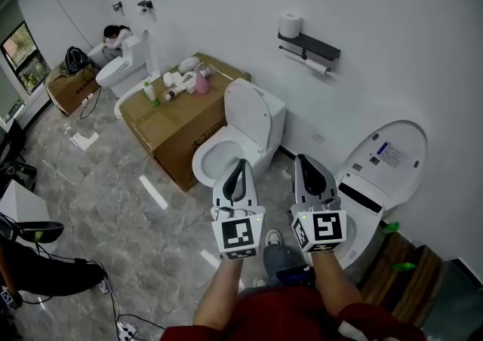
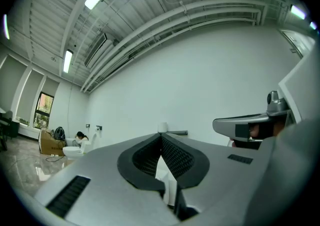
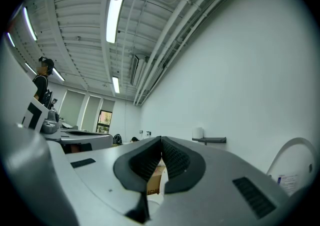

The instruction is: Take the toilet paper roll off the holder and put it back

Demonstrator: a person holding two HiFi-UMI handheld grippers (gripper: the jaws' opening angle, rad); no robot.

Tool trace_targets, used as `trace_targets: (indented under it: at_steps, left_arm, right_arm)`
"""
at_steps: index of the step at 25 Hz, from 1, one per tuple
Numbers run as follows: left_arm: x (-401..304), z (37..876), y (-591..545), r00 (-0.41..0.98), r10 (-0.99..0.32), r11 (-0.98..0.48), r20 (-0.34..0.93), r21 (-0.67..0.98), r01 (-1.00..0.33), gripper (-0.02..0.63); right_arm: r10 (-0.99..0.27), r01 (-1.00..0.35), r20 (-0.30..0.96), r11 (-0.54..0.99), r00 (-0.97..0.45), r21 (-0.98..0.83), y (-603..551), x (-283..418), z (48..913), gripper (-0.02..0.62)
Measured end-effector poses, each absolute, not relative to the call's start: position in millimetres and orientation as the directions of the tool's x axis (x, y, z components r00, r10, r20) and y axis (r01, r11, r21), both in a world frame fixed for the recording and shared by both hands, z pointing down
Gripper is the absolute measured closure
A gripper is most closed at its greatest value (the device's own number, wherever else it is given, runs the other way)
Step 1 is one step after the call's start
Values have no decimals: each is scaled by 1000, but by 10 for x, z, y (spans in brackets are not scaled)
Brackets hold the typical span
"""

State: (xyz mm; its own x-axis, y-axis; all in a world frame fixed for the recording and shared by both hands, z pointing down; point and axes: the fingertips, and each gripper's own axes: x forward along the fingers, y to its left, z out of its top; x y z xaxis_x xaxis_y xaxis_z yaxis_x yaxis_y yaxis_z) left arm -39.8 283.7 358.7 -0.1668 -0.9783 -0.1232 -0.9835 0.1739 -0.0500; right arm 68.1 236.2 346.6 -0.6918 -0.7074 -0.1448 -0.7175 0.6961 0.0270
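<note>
A white toilet paper roll (image 1: pixel 290 25) stands upright on a dark wall shelf holder (image 1: pixel 311 48); a second roll (image 1: pixel 318 67) hangs on the bar under it. In the gripper views the standing roll (image 2: pixel 162 127) (image 3: pixel 198 133) is small and far ahead on the holder (image 3: pixel 210 140). My left gripper (image 1: pixel 239 168) and right gripper (image 1: pixel 306 165) are held side by side over the toilets, well short of the wall. Both are shut, tips touching, with nothing between them (image 2: pixel 161 136) (image 3: pixel 161 141).
An open white toilet (image 1: pixel 235 139) sits below the left gripper, a smart toilet with raised lid (image 1: pixel 381 162) at right. A cardboard box (image 1: pixel 177 117) holds bottles. Another toilet (image 1: pixel 121 68) and a crouching person (image 1: pixel 115 34) are at far left. Cables lie on the marble floor (image 1: pixel 113 196).
</note>
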Motion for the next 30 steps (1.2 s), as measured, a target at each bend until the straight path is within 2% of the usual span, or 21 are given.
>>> trace_targets:
  at_steps: [12, 30]
  left_arm:
    - [-864, 3622, 1894, -140, -985, 146, -100, -57, -988, 595]
    - [-1437, 3493, -746, -95, -989, 103, -111, -74, -992, 595]
  right_arm:
    - [-724, -734, -143, 679, -674, 21, 1435, 177, 3474, 580]
    - [-756, -769, -157, 639, -635, 34, -1087, -378, 3365, 580]
